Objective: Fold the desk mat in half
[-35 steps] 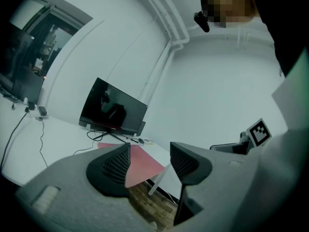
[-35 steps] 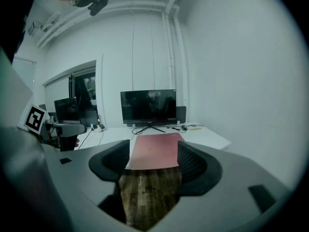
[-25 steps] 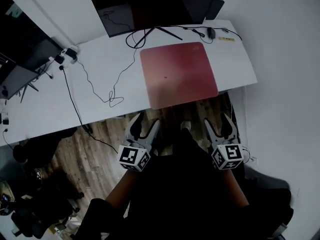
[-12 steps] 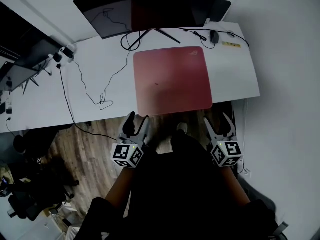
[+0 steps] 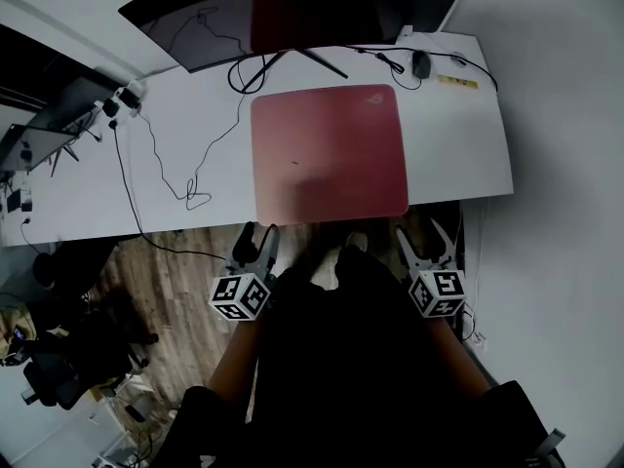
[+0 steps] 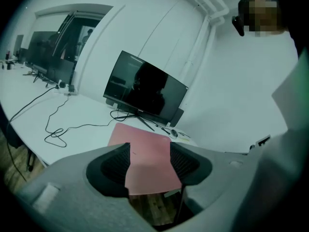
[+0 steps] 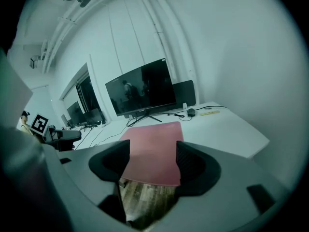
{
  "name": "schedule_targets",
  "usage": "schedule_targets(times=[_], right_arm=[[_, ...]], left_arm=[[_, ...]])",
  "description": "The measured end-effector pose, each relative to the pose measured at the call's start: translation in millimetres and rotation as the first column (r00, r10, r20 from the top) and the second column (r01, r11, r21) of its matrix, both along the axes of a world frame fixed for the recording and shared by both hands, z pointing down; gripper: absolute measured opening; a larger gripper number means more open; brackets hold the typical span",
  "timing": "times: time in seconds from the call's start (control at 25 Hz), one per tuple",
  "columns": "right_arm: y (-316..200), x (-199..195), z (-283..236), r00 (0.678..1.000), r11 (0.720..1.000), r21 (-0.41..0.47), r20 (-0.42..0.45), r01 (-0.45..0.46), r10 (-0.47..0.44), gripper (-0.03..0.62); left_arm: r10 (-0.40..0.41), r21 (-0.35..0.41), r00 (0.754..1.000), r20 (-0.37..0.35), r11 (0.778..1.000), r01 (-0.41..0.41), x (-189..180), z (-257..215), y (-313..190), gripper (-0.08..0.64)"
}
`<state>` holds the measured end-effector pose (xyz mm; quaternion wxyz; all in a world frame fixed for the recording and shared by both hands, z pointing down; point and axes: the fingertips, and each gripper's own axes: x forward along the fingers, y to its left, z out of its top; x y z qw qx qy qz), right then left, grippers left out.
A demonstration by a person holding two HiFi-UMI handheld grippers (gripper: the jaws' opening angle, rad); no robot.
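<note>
A red desk mat (image 5: pixel 330 152) lies flat and unfolded on the white desk (image 5: pixel 458 144), its near edge at the desk's front edge. Both grippers hover over the wooden floor just short of that edge. My left gripper (image 5: pixel 255 242) stands open below the mat's near left corner, apart from it. My right gripper (image 5: pixel 426 239) stands open below the near right corner, also apart. Through the open jaws the mat (image 6: pixel 147 158) shows in the left gripper view, and the mat (image 7: pixel 153 151) in the right gripper view. Nothing is held.
A dark monitor (image 5: pixel 273 13) stands behind the mat on a splayed stand. A black cable (image 5: pixel 185 178) loops across the desk left of the mat. A mouse (image 5: pixel 420 64) and a yellow strip (image 5: pixel 458 81) lie at the back right. Office chairs (image 5: pixel 58 369) stand on the floor at left.
Both grippers have come closer to the desk's front edge, the left one shifting left. The mat has not moved.
</note>
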<state>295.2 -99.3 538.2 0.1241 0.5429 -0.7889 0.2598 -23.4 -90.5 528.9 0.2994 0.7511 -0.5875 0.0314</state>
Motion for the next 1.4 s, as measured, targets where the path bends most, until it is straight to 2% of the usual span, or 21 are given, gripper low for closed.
schedule_targets(times=[0.2,0.36,0.48,0.6,0.72,1.0,1.16,1.28,1.4], right_arm=[[-6.1,18.0,32.0,0.999,0.998,-0.063,-0.019,0.028,-0.03,0.296],[-9.5,12.7,53.9,0.999,0.993,-0.111,-0.027,0.038,-0.041,0.296],[-7.8,9.4,69.5,0.999,0.988,-0.154,-0.035,0.023,-0.029,0.296],[-4.2,8.9,85.7,0.998,0.981,-0.193,-0.059,-0.002,-0.01,0.296],[-3.0,9.8,102.7,0.999,0.969,-0.244,-0.036,-0.039,0.032,0.296],[-8.6,19.8,150.6,0.989,0.923,-0.368,0.052,-0.113,0.142,0.296],[-13.7,22.1,180.9,0.96,0.875,-0.454,0.126,-0.167,0.249,0.295],[-15.7,28.5,193.6,0.928,0.838,-0.501,0.161,-0.217,0.337,0.295],[-18.9,26.5,202.4,0.915,0.828,-0.515,0.182,-0.222,0.359,0.295]], left_arm=[[-0.054,-0.054,0.999,-0.002,0.997,0.054,-10.3,24.4,4.5,0.245],[-0.093,-0.116,0.996,-0.018,0.989,0.09,-30.1,52.8,7.0,0.245],[-0.092,-0.161,0.995,-0.026,0.983,0.086,-38.4,76.9,8.6,0.245],[-0.129,-0.213,0.987,-0.091,0.971,0.107,-47.0,97.5,9.6,0.245],[-0.155,-0.246,0.979,-0.134,0.962,0.119,-53.3,112.1,7.9,0.245],[-0.167,-0.331,0.972,-0.164,0.938,0.105,-55.8,158.2,13.7,0.245],[-0.162,-0.362,0.971,-0.174,0.928,0.09,-59.1,181.6,11.8,0.245],[-0.216,-0.38,0.953,-0.213,0.917,0.123,-64.7,194.8,13.6,0.245],[-0.277,-0.409,0.927,-0.253,0.899,0.157,-73.7,206.1,13.9,0.245]])
